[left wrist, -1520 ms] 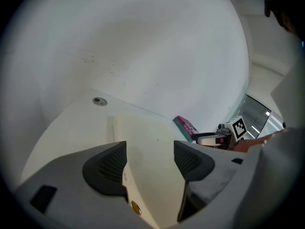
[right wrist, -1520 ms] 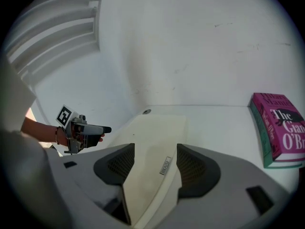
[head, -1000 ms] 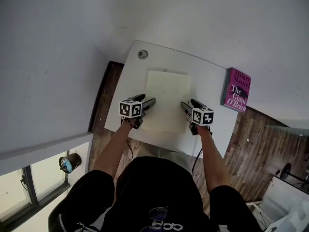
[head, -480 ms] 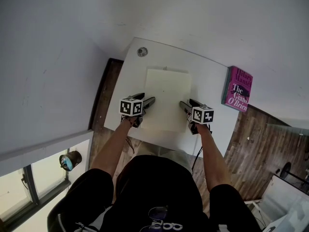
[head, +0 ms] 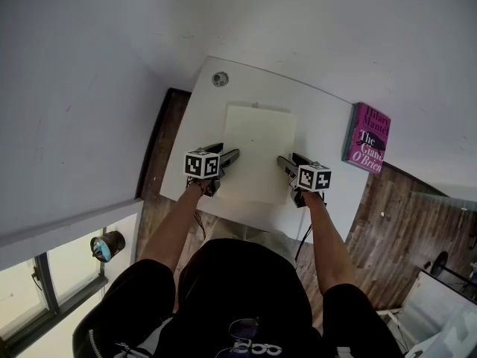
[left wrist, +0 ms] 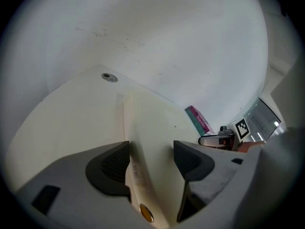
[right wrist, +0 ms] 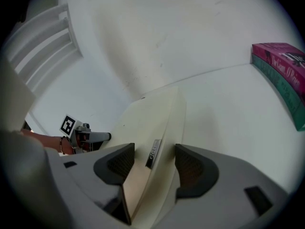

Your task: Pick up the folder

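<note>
**Folder gripped by both long edges, near your end**

The folder [head: 257, 151] lies flat in the middle of the white table [head: 322, 114]. Its long axis runs straight away from you toward the wall. You are reaching in across that axis from both sides, with the left gripper [head: 235, 156] on the left long edge and the right gripper [head: 282, 161] on the right one. The two sit roughly level with each other, so neither hand is nearer than the other.

In the left gripper view the folder's thick edge fills the gap from pad to pad, one jaw on the table side and the other over the top face. The right gripper view shows the same, with the small label on the folder's edge sitting between the pads. I read both pairs of jaws as closed on the folder rather than standing free around it. From the head view I cannot tell whether the folder has left the table.

Both grips sit in the half of the folder closest to you, so most of its length reaches past the jaws. Expect the far end to droop when you lift, so raise both hands together and keep them level. The pink book [head: 367, 138] at the table's right corner stands well apart and is not in your way.
</note>
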